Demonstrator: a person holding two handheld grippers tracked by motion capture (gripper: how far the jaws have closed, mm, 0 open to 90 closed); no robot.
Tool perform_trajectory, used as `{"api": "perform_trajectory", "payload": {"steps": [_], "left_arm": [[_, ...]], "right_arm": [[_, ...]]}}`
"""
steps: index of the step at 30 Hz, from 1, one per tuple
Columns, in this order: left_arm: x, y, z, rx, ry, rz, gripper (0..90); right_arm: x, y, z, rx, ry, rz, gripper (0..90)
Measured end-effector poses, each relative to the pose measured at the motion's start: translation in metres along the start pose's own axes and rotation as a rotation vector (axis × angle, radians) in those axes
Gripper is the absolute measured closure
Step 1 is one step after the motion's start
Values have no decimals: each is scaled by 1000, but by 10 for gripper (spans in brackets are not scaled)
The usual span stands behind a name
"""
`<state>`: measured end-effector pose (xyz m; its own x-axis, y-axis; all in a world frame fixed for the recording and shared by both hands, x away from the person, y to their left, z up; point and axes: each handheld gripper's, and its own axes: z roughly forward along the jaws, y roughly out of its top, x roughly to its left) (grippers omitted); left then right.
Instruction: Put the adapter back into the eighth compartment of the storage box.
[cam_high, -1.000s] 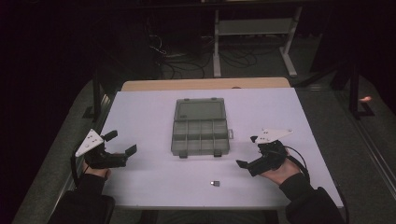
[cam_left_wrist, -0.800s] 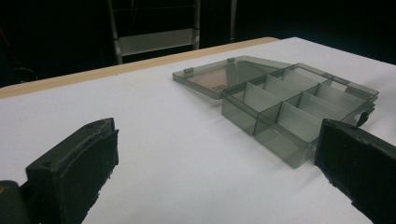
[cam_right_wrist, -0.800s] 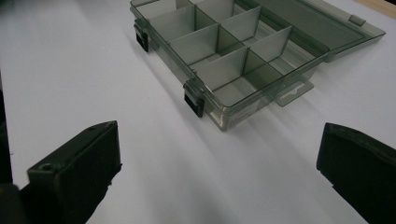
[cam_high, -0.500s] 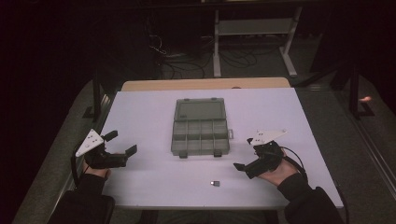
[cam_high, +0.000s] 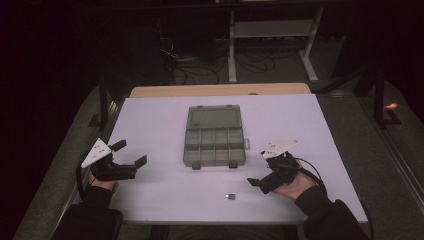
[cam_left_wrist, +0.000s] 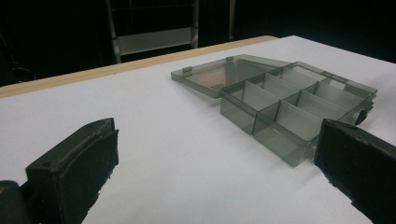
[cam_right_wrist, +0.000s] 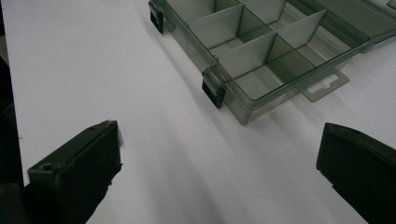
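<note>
In the high view the open organiser box lies at the centre of the frame on the white table, its lid folded flat toward the top; a small dark part sits alone at lower centre, well apart from the box; the right tool is at lower right with jaws apart, near that part, and the left tool at lower left, jaws also apart and holding nothing; the step appears to be fetching the part for a compartment, so the right tool had best come down squarely over it, jaws straddling it, and close gently, since so small a thing may skid on the smooth table. In the left gripper view the box fills the upper right, its compartments seemingly empty; a faint reddish mark under the lid is too blurred to read. In the right gripper view the box's near corner, black latches and hang tab sit at upper centre; no brand or writing can be read.
</note>
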<state>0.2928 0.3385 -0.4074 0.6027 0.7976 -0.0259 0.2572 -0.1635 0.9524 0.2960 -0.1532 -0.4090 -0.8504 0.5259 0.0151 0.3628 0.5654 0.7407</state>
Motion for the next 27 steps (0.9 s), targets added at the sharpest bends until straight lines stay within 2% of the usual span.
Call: {"api": "perform_trajectory", "payload": {"steps": [27], "left_arm": [[0,0,1,5,-7,5,0]], "right_arm": [[11,6,14,70,45,-47,0]]}}
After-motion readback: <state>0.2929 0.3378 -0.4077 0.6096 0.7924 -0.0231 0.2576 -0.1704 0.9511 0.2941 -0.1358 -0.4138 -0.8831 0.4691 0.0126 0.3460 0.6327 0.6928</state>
